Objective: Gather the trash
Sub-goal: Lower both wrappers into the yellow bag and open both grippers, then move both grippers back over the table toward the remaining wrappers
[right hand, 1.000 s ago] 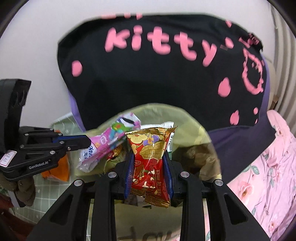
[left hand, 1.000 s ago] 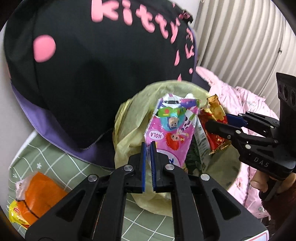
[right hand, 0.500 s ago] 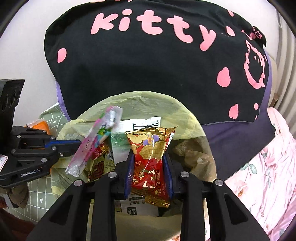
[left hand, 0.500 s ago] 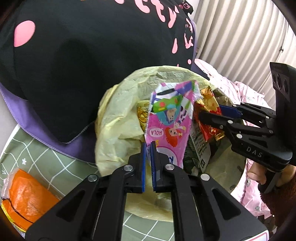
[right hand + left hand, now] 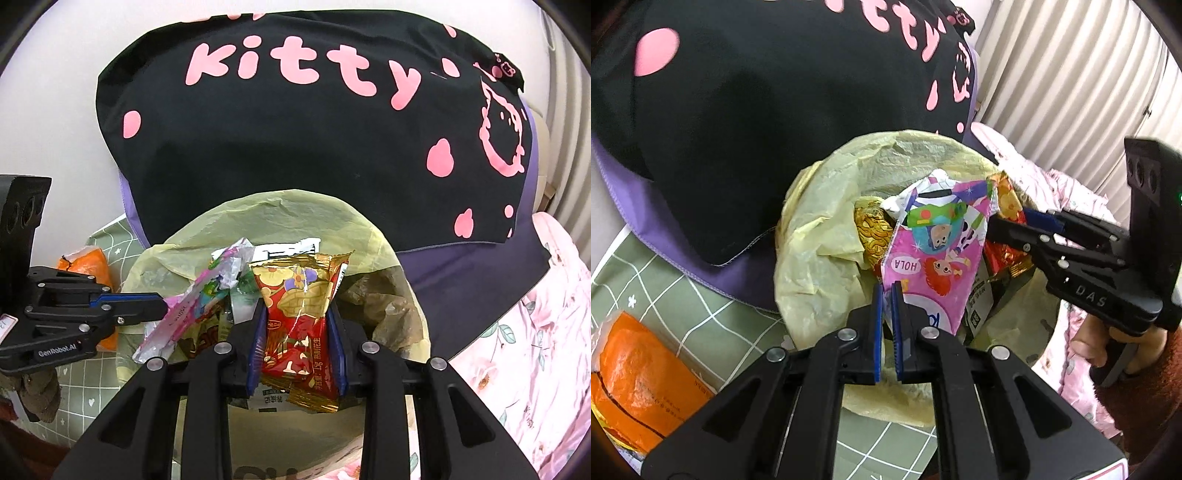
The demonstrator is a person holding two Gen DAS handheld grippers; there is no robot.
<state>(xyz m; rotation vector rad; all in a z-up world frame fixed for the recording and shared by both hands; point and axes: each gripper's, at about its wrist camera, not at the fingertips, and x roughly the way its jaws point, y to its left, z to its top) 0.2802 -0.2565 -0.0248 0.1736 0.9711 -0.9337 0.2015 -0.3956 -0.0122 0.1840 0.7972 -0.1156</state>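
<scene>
So both wrappers are hanging right over the mouth of the yellow-lined trash bin (image 5: 827,236), basically at drop point. The left gripper (image 5: 886,295) has its jaws pinched nearly flat on the bottom edge of the pink cartoon wrapper (image 5: 938,251), which sticks up over the bin's near rim. The right gripper (image 5: 297,332) has the red-and-gold peanut packet (image 5: 299,314) between its blue pads (image 5: 258,332), but those jaws are opening right now, so I'd say the packet is about to slip down into the bin. Hard to tell if the pads still touch it on both sides.

Inside the bin there's already stuff: a gold wrapper (image 5: 873,229) and some white printed packaging (image 5: 291,251), so collecting is well underway.

What's left, far as I can see: let go of these two, then go for the orange packet (image 5: 639,373) lying on the green checked mat (image 5: 713,314) off to the bin's left. The black "kitty" bag (image 5: 314,140) sits behind the bin, touching its far rim, with pink floral bedding (image 5: 535,332) on the right.
</scene>
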